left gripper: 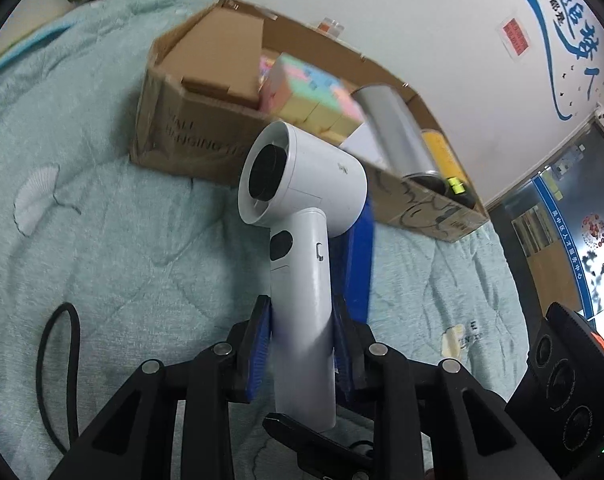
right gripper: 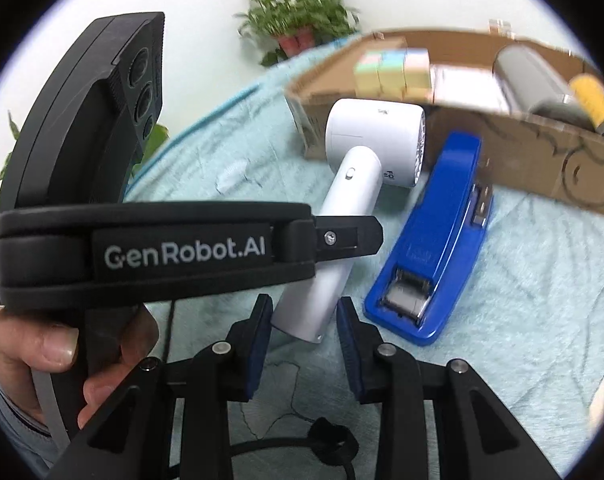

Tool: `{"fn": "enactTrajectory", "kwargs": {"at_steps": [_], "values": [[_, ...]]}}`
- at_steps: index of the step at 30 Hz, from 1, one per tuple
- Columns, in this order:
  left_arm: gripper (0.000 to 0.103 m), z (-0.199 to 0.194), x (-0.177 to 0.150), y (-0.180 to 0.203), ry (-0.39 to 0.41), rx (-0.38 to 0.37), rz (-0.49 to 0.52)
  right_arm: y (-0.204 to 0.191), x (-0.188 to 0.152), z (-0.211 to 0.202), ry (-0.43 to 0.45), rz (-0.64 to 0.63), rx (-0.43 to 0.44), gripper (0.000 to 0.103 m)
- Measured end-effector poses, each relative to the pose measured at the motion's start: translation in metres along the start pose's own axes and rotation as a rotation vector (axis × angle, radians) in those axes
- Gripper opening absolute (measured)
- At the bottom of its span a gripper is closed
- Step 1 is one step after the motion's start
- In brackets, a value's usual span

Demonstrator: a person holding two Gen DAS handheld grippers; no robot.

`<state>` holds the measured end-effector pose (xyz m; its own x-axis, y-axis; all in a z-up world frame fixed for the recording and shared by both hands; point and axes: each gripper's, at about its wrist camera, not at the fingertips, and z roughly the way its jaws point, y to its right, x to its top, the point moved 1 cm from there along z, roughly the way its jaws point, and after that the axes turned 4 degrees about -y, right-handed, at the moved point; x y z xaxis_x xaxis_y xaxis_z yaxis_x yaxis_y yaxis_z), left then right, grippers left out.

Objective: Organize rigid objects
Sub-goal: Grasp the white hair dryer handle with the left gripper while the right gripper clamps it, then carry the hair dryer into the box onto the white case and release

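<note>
Quilted pale-green bedding [left gripper: 102, 200] backs the scene as the left gripper [left gripper: 302, 344] clamps a smooth white hair dryer [left gripper: 302, 200] by its rounded handle; lifting it level should clear the cardboard box [left gripper: 190, 148] wall. Nearby, the right gripper [right gripper: 304, 344] hangs open and empty beside a glossy blue stapler [right gripper: 434, 240].

White wall [left gripper: 442, 20], teal quilt [left gripper: 102, 220]

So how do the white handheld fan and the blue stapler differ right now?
The white handheld fan is clamped by its handle in the left gripper and raised; the blue stapler lies flat on the teal quilt, ungripped. The fan has a round head on a straight handle, while the stapler is long and wedge-shaped. Both are outside the cardboard box.
</note>
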<state>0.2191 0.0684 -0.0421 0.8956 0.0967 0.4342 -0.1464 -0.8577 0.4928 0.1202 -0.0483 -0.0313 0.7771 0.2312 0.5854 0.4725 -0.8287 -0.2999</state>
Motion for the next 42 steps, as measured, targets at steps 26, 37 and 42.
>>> {"fn": "enactTrajectory", "kwargs": {"at_steps": [26, 37, 42], "values": [[0.027, 0.059, 0.17, 0.086, -0.021, -0.089, 0.046, 0.105, 0.096, -0.037, 0.134, 0.114, -0.056, 0.031], [0.051, 0.062, 0.184, 0.083, 0.021, -0.017, 0.055, 0.107, 0.088, -0.041, 0.15, 0.149, -0.115, 0.027], [0.082, 0.02, 0.168, 0.078, 0.19, 0.039, 0.124, 0.103, 0.085, -0.046, 0.22, 0.102, -0.195, 0.065]]}}
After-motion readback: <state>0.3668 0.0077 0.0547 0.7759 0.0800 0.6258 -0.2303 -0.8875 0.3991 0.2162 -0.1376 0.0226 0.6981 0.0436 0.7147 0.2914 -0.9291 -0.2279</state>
